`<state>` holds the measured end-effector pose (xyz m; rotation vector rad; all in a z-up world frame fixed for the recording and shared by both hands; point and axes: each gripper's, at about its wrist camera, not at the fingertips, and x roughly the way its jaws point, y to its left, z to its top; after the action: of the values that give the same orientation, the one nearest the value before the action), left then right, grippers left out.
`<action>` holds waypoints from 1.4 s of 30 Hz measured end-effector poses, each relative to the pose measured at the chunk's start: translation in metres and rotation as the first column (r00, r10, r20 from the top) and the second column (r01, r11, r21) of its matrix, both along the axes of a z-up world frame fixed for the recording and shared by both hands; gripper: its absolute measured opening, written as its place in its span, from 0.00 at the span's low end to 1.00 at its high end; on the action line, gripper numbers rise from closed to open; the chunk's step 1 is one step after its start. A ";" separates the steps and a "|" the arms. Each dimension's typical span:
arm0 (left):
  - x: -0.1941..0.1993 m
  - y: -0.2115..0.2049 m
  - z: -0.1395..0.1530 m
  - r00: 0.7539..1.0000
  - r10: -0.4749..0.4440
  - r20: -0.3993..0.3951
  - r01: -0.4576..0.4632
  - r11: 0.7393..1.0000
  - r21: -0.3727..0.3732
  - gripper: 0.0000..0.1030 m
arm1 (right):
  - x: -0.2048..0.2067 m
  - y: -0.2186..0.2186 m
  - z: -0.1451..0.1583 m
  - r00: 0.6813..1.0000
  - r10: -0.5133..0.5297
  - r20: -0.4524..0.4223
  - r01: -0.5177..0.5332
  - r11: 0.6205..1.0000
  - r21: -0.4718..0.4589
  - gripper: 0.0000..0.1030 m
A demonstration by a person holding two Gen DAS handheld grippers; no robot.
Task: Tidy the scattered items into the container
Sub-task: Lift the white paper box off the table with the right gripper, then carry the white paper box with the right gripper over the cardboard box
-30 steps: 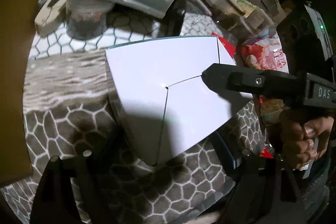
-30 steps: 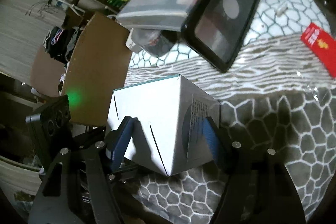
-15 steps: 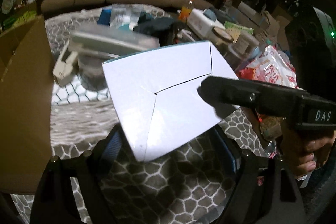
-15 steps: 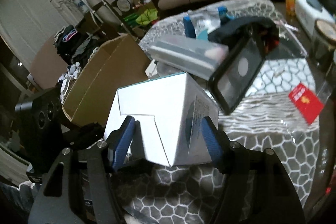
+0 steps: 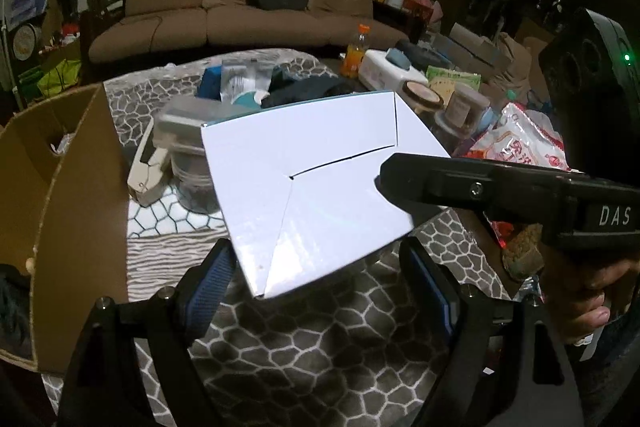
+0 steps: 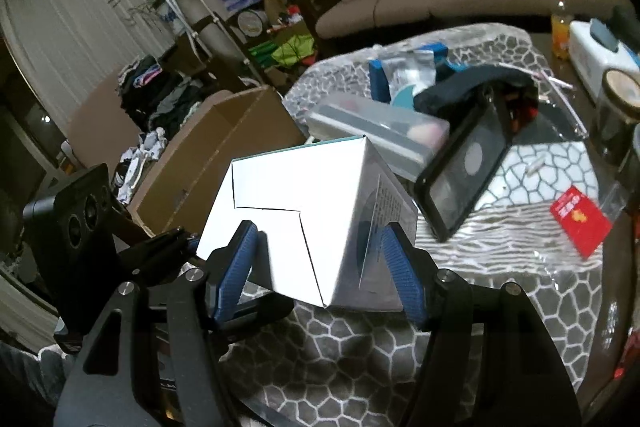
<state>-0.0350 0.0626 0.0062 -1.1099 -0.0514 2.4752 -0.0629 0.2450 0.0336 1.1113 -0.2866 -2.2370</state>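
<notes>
We hold a smooth white cardboard box (image 6: 304,223), sharp-cornered with tucked flaps, clear above the grey hexagon-patterned cloth (image 5: 320,355). Our right gripper (image 6: 320,263) clamps it between ribbed blue pads, and our left gripper (image 5: 316,291) pinches its near corner. The open corrugated brown carton (image 5: 52,163) stands just to the left.

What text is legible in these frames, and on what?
"DAS": white letters on the black body of the right gripper, seen from the left wrist camera.
White cardboard box: small print on its side panel, too small to read.
Red and white snack bag: red characters, too blurred to read.
Flat red packet: yellow marking, not readable.
Nothing else is legible.
</notes>
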 end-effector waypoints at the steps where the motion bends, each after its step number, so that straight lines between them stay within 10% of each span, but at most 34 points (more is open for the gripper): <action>1: 0.001 -0.001 0.003 1.000 0.002 -0.009 -0.002 1.000 0.001 0.81 | 0.002 -0.001 0.003 1.000 -0.001 -0.009 0.001 1.000 0.001 0.60; 18: 0.027 -0.028 0.054 0.979 0.099 -0.177 -0.096 0.995 0.027 0.81 | 0.028 -0.045 0.070 0.980 0.027 -0.199 -0.015 0.998 0.059 0.60; 42: 0.073 -0.127 0.102 0.868 0.330 -0.372 -0.330 0.942 0.065 0.81 | 0.059 -0.187 0.134 0.890 0.201 -0.408 -0.170 0.979 0.112 0.60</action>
<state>0.0378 -0.0649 0.1085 -0.6421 -0.1368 2.9562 -0.0036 0.0585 0.1676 0.6337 0.0806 -2.2547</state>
